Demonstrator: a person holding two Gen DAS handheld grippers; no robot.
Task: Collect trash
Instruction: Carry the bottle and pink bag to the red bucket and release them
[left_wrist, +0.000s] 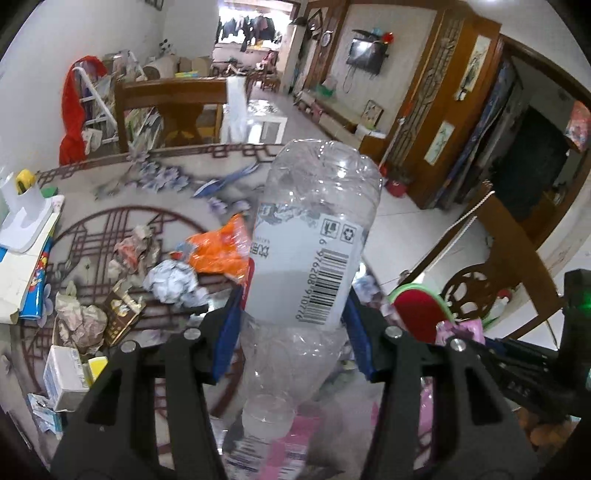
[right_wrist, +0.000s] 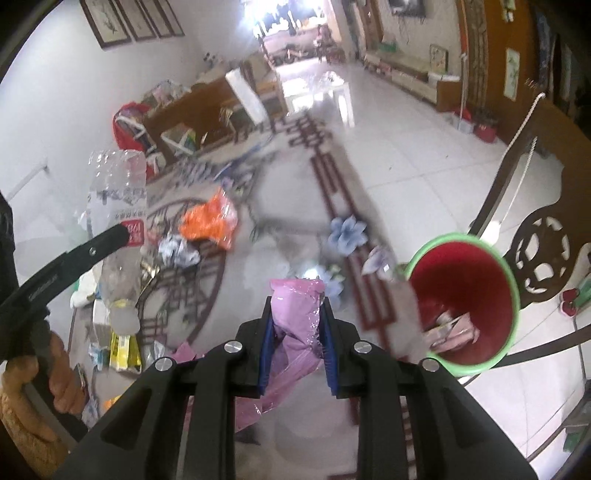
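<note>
My left gripper (left_wrist: 293, 325) is shut on a clear empty plastic bottle (left_wrist: 314, 236), held bottom-up above the table; it also shows in the right wrist view (right_wrist: 116, 206). My right gripper (right_wrist: 297, 332) is shut on a crumpled pink plastic wrapper (right_wrist: 295, 314), held above the table to the left of the red bin with a green rim (right_wrist: 465, 295). The bin holds some pink trash and also shows in the left wrist view (left_wrist: 421, 310). An orange wrapper (left_wrist: 218, 247), crumpled paper (left_wrist: 173, 284) and small cartons (left_wrist: 62, 376) lie on the patterned tablecloth (left_wrist: 92, 192).
Carved wooden chairs stand at the far side (left_wrist: 173, 107) and at the right (right_wrist: 535, 251) of the table. A white holder and booklets (left_wrist: 26, 236) sit at the table's left edge. Tiled floor (right_wrist: 406, 155) lies beyond.
</note>
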